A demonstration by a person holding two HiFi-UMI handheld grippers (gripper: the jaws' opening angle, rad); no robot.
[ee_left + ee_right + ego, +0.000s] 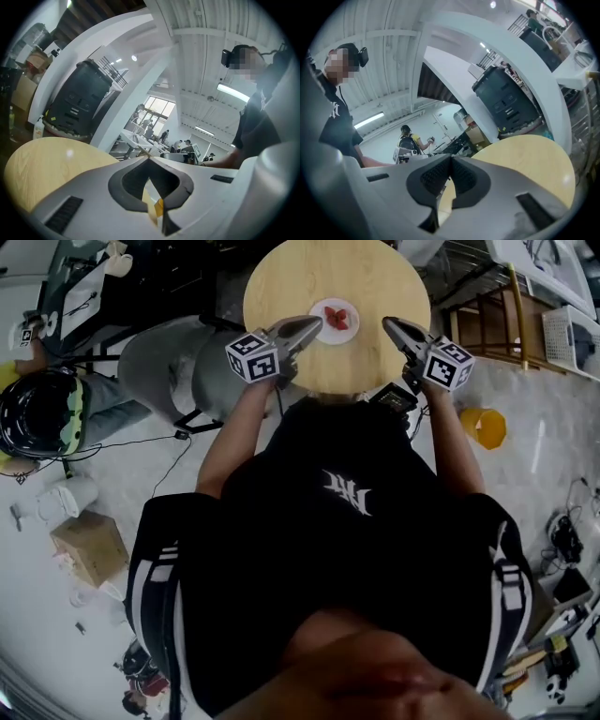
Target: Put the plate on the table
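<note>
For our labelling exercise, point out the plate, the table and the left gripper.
plate [336, 337]: head view, white lower rim.
table [291, 282]: head view, bare wooden top.
left gripper [314, 324]: head view, between its fingertips.

The head view looks down from high above the bench. Both gripper views sit low near its edge, facing across and up. All share the bench.

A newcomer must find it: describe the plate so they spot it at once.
Find the round wooden table. On it, between the left gripper and right gripper, sits a small white plate. It alone lies there, holding something red.
</note>
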